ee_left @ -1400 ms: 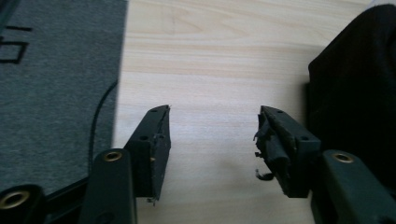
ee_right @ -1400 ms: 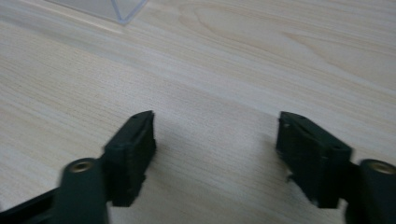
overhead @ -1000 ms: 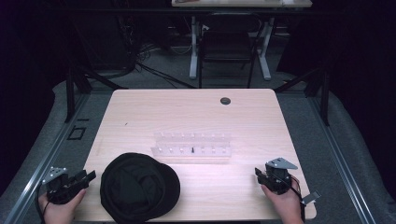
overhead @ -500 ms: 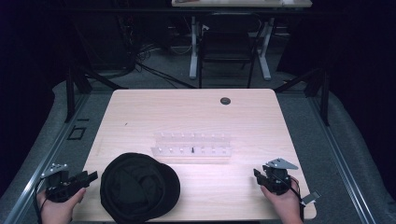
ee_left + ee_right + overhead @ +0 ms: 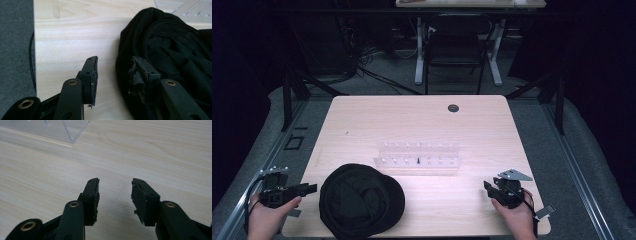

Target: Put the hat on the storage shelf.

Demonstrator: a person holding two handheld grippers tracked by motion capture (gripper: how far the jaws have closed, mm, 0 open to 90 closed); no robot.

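Now left claw (image 5: 309, 188) slightly narrower, beside cloth (image 5: 362, 200).

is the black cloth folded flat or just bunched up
Bunched up. The black cloth lies in a rounded, rumpled heap with uneven creases, near the left gripper.
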